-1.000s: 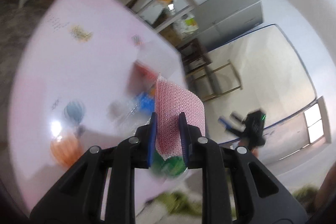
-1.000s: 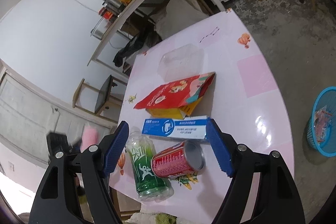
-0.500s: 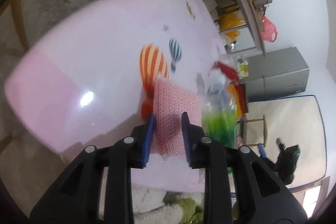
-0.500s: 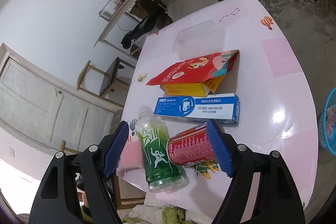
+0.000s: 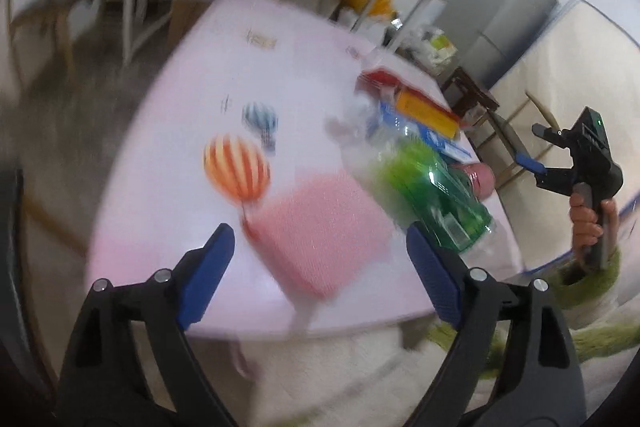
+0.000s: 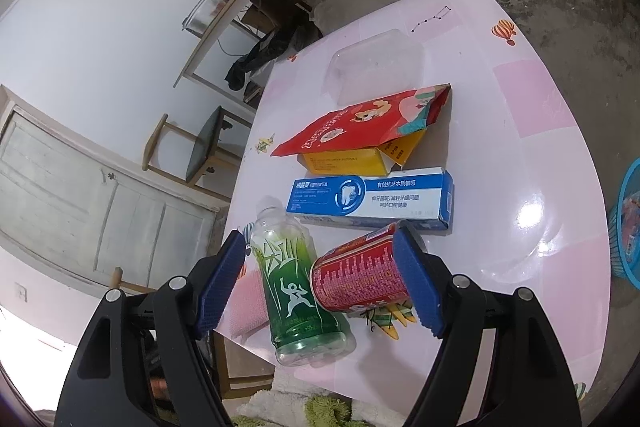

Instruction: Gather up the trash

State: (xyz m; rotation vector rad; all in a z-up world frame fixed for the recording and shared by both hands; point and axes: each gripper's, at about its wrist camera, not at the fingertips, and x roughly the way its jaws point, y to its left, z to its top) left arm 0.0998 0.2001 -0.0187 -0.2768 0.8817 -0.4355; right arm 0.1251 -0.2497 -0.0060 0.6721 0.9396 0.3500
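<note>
A pink mesh sponge [image 5: 320,239] lies flat near the close edge of the pink table [image 5: 192,99], free between the fingers of my left gripper [image 5: 318,231], whose jaws are opening. Right of it lies a green bottle [image 5: 432,187]. In the right wrist view the sponge [image 6: 250,301], the green bottle [image 6: 296,279] and a red can [image 6: 356,279] lie side by side. My right gripper [image 6: 320,239] hovers open over the bottle and can, holding nothing. Behind them are a blue toothpaste box [image 6: 372,197], a yellow box [image 6: 344,161] and a red bag [image 6: 360,119].
A clear plastic container [image 6: 376,67] sits further back on the table. A blue trash basket [image 6: 626,227] stands on the floor at the right. A chair [image 6: 200,151] and a cluttered shelf are beyond the table's left side. A hand holds the right gripper [image 5: 538,147].
My left gripper swung down to the table's near edge and opened, letting the pink sponge drop flat on the table. The right gripper shifted slightly closer over the bottle and can.
</note>
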